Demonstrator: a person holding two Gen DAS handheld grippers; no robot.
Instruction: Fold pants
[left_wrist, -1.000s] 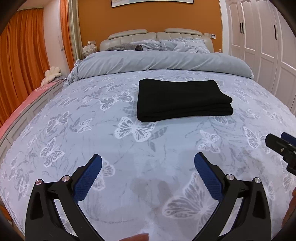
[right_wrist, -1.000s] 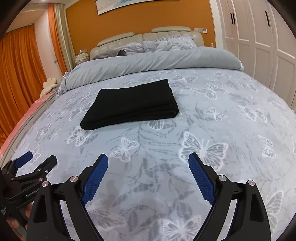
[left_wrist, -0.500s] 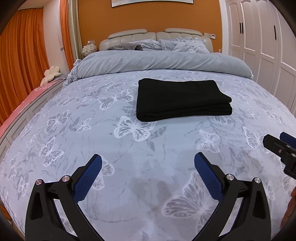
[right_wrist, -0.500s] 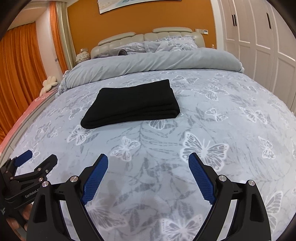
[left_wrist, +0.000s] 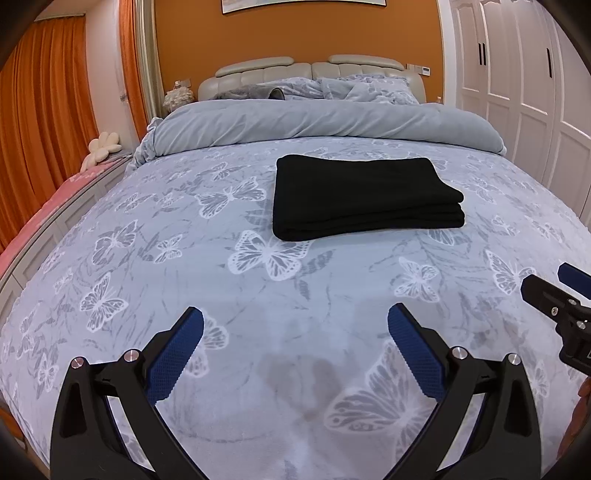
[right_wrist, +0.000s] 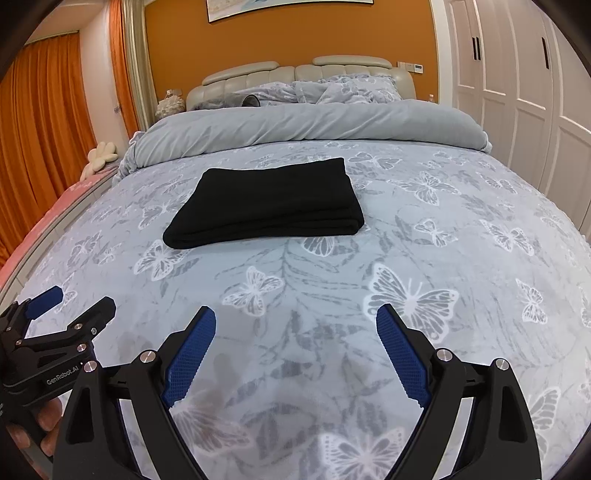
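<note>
Black pants (left_wrist: 364, 197) are lying on a pale blue-grey bed (left_wrist: 147, 258) showing white butterflies; orange curtains (left_wrist: 40, 107) are hanging alongside.

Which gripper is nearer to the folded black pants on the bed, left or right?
Neither clearly. The left gripper and the right gripper both hang open, short of the pants, near the foot of the bed, apparently about equally far away.

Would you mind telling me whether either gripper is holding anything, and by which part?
Nothing is held. The left gripper and right gripper are both open above the bedspread, short of the folded black pants.
</note>
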